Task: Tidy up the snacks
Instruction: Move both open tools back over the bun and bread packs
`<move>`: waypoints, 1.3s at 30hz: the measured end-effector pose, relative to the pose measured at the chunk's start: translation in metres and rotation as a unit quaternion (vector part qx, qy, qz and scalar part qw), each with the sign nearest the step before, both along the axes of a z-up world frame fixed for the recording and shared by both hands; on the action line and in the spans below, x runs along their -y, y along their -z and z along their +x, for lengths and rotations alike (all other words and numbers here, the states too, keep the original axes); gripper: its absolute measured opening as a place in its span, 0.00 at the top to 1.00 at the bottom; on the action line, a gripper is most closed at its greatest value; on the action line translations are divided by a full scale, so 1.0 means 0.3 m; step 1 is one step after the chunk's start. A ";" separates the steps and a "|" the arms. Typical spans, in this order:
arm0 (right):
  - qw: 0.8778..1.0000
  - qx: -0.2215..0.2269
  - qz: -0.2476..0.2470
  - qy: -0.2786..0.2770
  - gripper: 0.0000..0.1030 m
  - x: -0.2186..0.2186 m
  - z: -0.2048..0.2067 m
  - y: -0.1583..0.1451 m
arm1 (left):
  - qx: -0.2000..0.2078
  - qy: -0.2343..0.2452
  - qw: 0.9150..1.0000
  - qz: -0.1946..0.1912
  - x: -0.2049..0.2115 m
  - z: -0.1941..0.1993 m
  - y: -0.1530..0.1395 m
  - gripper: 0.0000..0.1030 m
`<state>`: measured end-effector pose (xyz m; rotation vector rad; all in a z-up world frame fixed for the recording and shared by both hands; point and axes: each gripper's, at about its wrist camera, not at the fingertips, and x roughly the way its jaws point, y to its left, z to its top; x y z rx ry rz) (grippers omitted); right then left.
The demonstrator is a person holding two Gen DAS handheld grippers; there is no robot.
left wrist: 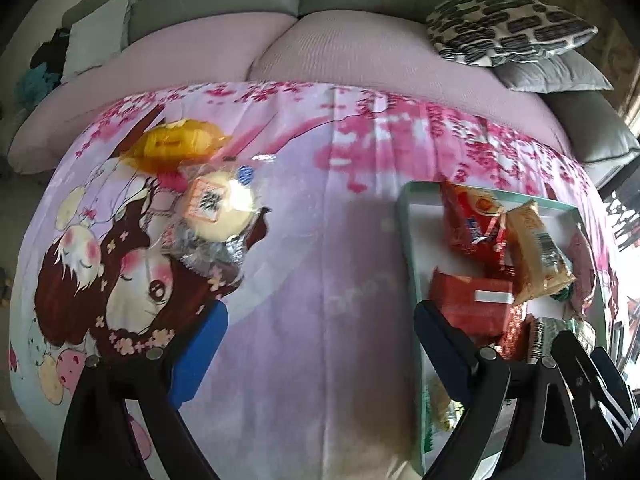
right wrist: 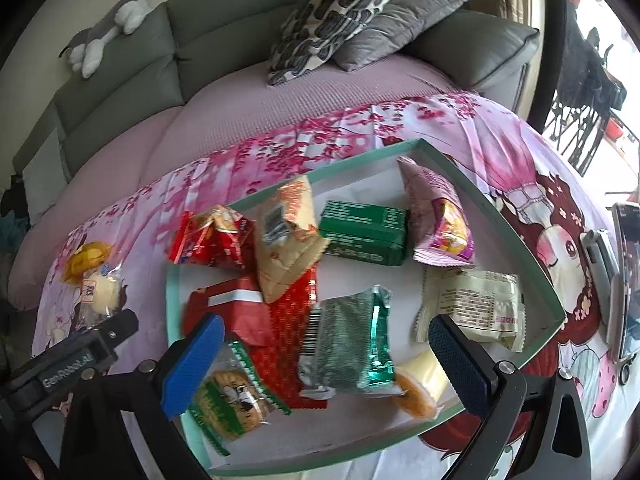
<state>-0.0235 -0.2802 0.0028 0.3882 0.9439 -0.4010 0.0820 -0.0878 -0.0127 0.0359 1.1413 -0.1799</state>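
The right gripper (right wrist: pixel 326 364) hangs over the near half of the green-rimmed tray (right wrist: pixel 496 204), jaws spread wide and gripping nothing, with the silver-green packet (right wrist: pixel 348 344) lying on the tray floor between its blue pads, the biscuit packet (right wrist: pixel 230 396) beside the left pad and the cream packet (right wrist: pixel 472 306) just beyond the right one. The left gripper (left wrist: pixel 320 344) is likewise spread wide and empty above bare cartoon-print cloth (left wrist: pixel 300 240). The two snacks outside the tray, a round pale cake (left wrist: pixel 222 208) and a yellow packet (left wrist: pixel 180 148), lie far-left of it, touching each other, and the tray sits at its right.
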 end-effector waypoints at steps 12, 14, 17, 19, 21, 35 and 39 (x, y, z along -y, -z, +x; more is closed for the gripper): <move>0.999 0.009 -0.009 -0.030 0.00 -0.105 0.030 -0.033 | 0.000 -0.032 0.999 0.013 -0.149 0.052 -0.019 0.08; 0.999 0.008 -0.010 -0.037 0.00 -0.124 0.039 -0.031 | 0.010 -0.039 0.999 0.024 -0.174 0.060 -0.026 0.08; 0.999 0.004 -0.011 -0.046 0.00 -0.152 0.052 -0.021 | 0.014 -0.049 0.999 0.018 -0.223 0.078 -0.034 0.08; 0.999 0.001 -0.011 -0.053 0.00 -0.174 0.063 -0.013 | 0.014 -0.057 0.998 0.016 -0.258 0.092 -0.035 0.08; 0.998 -0.001 -0.011 -0.061 0.00 -0.198 0.075 -0.006 | 0.016 -0.064 0.998 0.019 -0.289 0.103 -0.035 0.08; 0.994 -0.024 -0.028 -0.105 0.00 -0.346 0.183 0.035 | 0.007 -0.128 0.992 0.010 -0.466 0.182 -0.010 0.08; 0.992 -0.019 -0.030 -0.123 0.00 -0.392 0.236 0.037 | -0.006 -0.146 0.989 0.008 -0.498 0.210 0.018 0.08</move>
